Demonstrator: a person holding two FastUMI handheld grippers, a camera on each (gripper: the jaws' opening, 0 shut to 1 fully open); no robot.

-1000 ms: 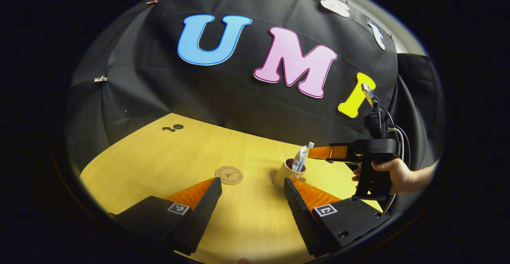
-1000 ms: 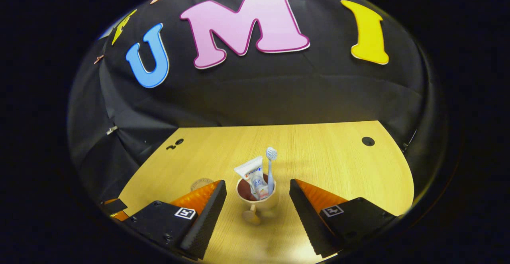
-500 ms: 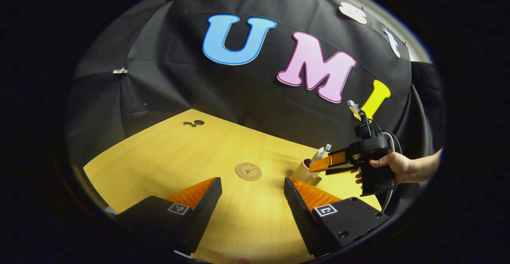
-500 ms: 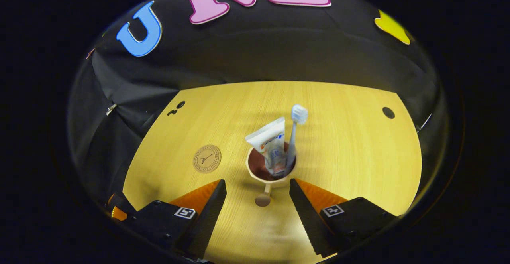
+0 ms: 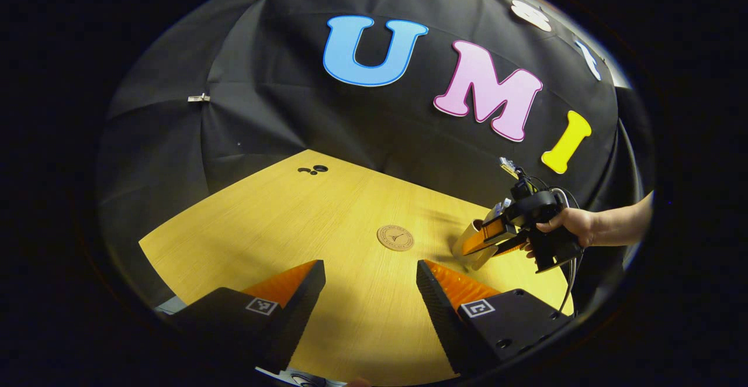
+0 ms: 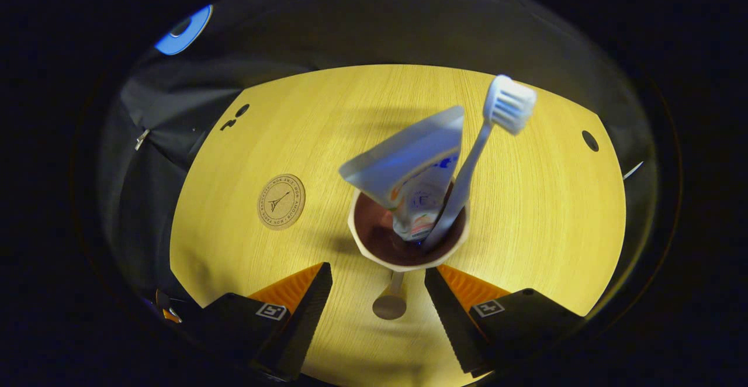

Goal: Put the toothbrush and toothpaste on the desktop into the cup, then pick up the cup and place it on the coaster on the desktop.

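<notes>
— What's the right gripper (image 6: 378, 293) up to?

— Its fingers are spread apart, one on each side of the cup's little handle (image 6: 390, 299), which juts back toward the camera between them. Nothing is pinched yet. My guess is the person lined it up that way so a squeeze lands on the handle or the lower wall of the cup (image 6: 409, 241).

— And the things that go inside?

— Already in. The toothpaste (image 6: 416, 179) stands cap-down with its flat crimped end up, and the toothbrush (image 6: 476, 150) leans beside it, bristles at the top. They rest against each other and the rim, which is likely why neither falls out. The cup sits on the wooden desktop (image 6: 526, 211).

— So only the coaster is left?

— That's how I read it. The coaster (image 6: 281, 201) lies flat, well apart from the cup, off to the camera's left. In the left gripper view the same coaster (image 5: 395, 238) sits between that gripper and the cup (image 5: 474, 241), where the person's hand (image 5: 575, 226) holds the other tool.

— The left gripper (image 5: 370, 293)?

— Fingers wide, holding nothing, hanging over bare wood. It seems kept back to leave a path to the coaster.

— Any risk?

— The load is tall and leaning; a tilted lift could tip it.
</notes>
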